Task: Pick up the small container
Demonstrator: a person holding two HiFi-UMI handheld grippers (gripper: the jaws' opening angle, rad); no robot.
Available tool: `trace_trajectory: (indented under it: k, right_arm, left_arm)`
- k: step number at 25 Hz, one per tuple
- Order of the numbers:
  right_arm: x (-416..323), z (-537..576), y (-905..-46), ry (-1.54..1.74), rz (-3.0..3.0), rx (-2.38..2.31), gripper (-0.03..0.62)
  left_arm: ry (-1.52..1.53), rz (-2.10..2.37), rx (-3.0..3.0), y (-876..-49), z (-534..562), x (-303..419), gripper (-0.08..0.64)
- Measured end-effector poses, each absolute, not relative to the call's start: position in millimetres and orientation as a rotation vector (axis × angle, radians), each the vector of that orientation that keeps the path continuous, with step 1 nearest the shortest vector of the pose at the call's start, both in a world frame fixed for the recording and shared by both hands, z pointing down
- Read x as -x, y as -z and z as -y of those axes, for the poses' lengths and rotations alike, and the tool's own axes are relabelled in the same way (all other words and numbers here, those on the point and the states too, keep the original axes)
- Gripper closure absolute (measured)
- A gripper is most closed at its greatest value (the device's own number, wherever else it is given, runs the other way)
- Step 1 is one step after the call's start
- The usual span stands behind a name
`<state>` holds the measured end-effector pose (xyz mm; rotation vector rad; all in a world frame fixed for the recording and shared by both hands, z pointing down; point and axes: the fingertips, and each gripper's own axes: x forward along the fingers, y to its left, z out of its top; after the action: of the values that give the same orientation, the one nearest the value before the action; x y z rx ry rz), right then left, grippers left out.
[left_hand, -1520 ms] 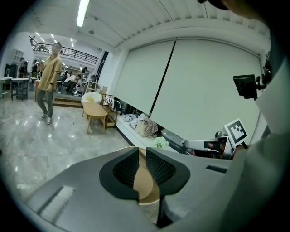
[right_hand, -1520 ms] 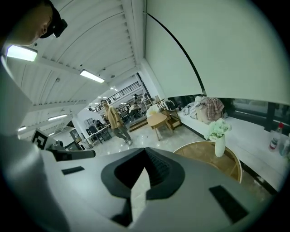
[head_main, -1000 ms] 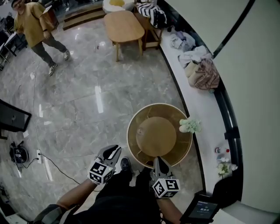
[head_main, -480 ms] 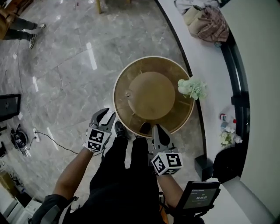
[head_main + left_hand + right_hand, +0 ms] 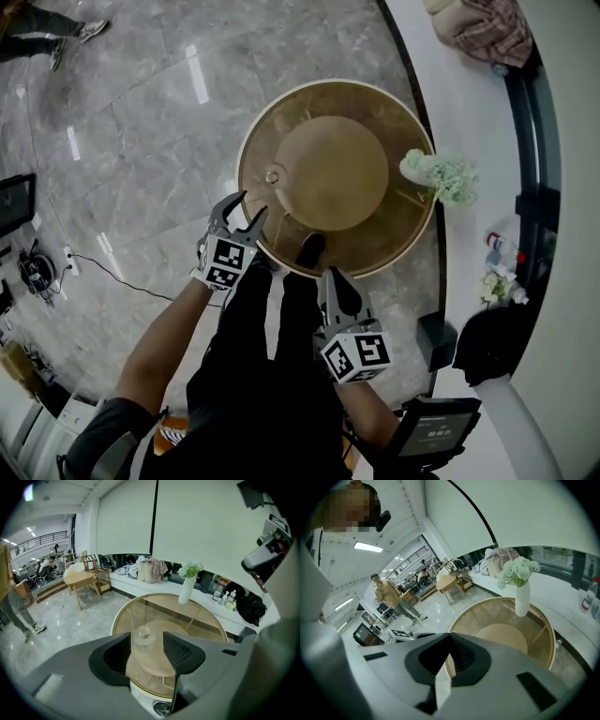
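Observation:
The small container (image 5: 272,175) is a clear pot with a round lid, standing on the left part of the round glass table (image 5: 251,122). My left gripper (image 5: 246,210) is at the table's near left rim, a short way in front of the container, and its jaws are opening with nothing between them. In the left gripper view the container (image 5: 142,634) shows beyond the gap of the left gripper (image 5: 146,645), not touched. My right gripper (image 5: 336,281) hangs lower, near the table's front edge, with its jaws shut and empty; the right gripper (image 5: 449,635) shows its tips meeting.
A white vase of pale flowers (image 5: 439,175) stands at the table's right rim. Under the glass is a round wooden shelf (image 5: 330,173). A white ledge (image 5: 469,112) with bottles (image 5: 502,246) curves along the right. My legs and shoe (image 5: 309,248) are by the table.
The view has closed in on the round table. My left gripper has risen to the table's rim and its jaws have spread apart. The right gripper stays low and shut.

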<state>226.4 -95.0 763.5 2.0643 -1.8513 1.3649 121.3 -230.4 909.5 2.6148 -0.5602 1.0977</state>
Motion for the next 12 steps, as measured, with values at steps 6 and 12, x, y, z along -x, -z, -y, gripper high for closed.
trace_trajectory:
  k: [6,12]
  right_arm:
    - [-227,86,-784,-1.423,1.8,-2.021,0.594]
    - [-230,85,-802,-1.459,1.76,-2.011,0.594]
  left_arm:
    - [-1.163,0.546,-2.579,-957,243,-136,0.316]
    - [-1.146,0.513,-2.562,-987,253,-150,0.241]
